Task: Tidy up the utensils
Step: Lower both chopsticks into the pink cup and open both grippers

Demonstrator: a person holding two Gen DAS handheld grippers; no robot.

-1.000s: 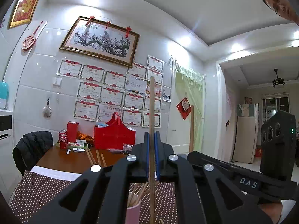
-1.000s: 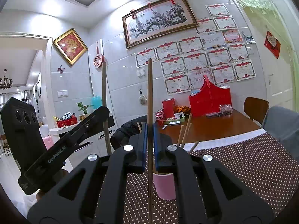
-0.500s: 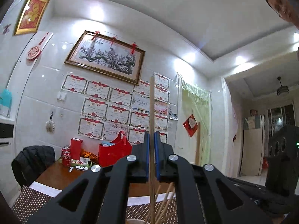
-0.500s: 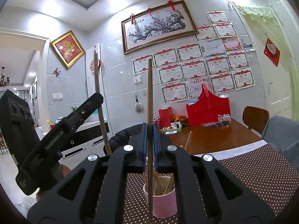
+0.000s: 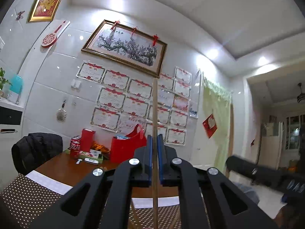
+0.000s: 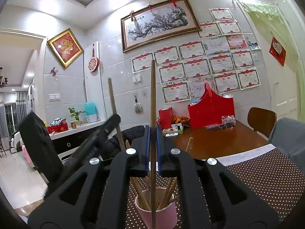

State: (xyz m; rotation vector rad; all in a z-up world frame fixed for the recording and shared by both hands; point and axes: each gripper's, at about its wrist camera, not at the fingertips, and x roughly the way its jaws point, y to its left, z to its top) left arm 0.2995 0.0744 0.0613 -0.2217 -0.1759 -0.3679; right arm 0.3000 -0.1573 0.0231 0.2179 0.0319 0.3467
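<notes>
My left gripper (image 5: pixel 154 143) is shut on an upright wooden chopstick (image 5: pixel 154 110); the pink cup is out of its view. My right gripper (image 6: pixel 152 135) is shut on another upright chopstick (image 6: pixel 152 95), whose lower end hangs in front of or inside the pink cup (image 6: pixel 158 215); I cannot tell which. The cup stands on the dotted brown cloth (image 6: pixel 257 181) and holds several chopsticks (image 6: pixel 167 192). The left gripper (image 6: pixel 114 117) with its chopstick (image 6: pixel 113 103) shows to the left in the right wrist view. The right gripper's body (image 5: pixel 251 169) shows blurred at right in the left wrist view.
A wooden table (image 6: pixel 219 143) carries a red bag (image 6: pixel 211 110), a red box (image 6: pixel 165 117), a cola can (image 5: pixel 74 147) and small items. A chair with a black jacket (image 5: pixel 36 148) stands at left, a wooden chair (image 6: pixel 262 118) at right.
Both grippers have risen and tilted upward with their chopsticks. The pink cup has dropped out of the left wrist view and come fully into the right wrist view.
</notes>
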